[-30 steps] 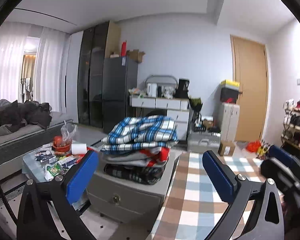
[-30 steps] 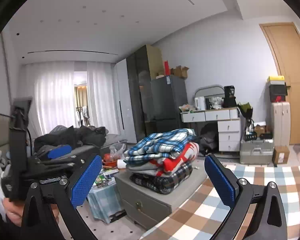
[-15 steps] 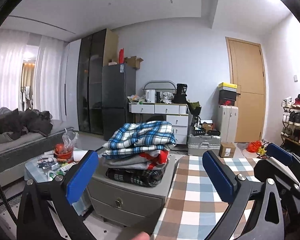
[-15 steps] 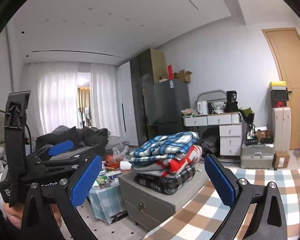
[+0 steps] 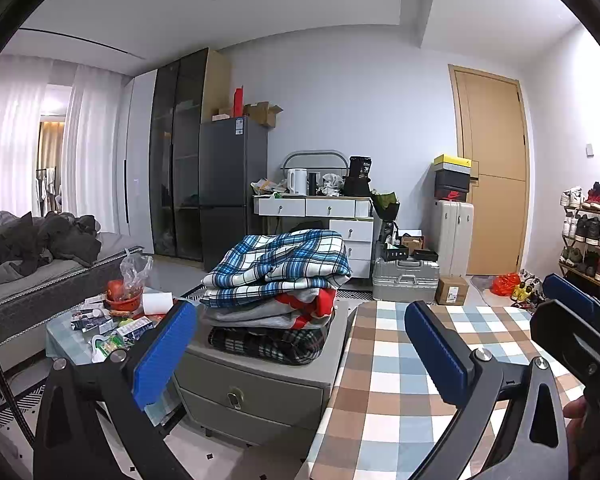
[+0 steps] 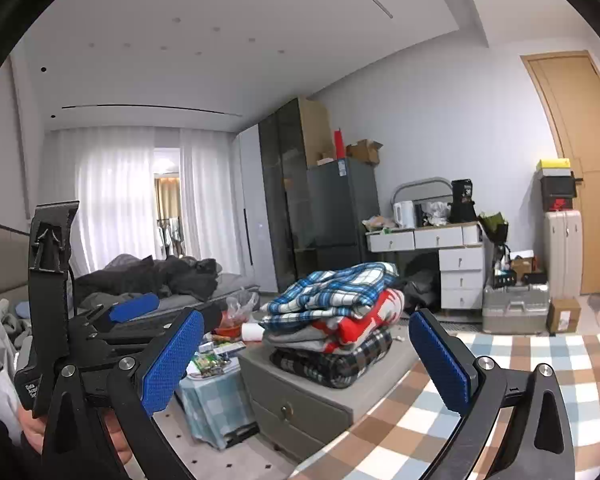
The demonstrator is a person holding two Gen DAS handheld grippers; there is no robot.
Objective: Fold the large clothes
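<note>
Checkered surface point(image 5: 400, 368) lies bare at near right; the stack of folded clothes point(image 5: 276, 288) sits far left on a grey cabinet point(image 5: 256, 392). Left hand-held gripper point(image 5: 300, 356) is nearer; right hand-held gripper point(image 6: 304, 364) likewise gapes empty.

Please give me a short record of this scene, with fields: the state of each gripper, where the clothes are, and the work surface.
left gripper: open, holding nothing
right gripper: open, holding nothing
clothes pile: folded stack, blue plaid piece on top, red and grey below
pile rests on: grey drawer cabinet
work surface: checked tablecloth, no garment visible on it
task state: no garment gripped yet
</note>
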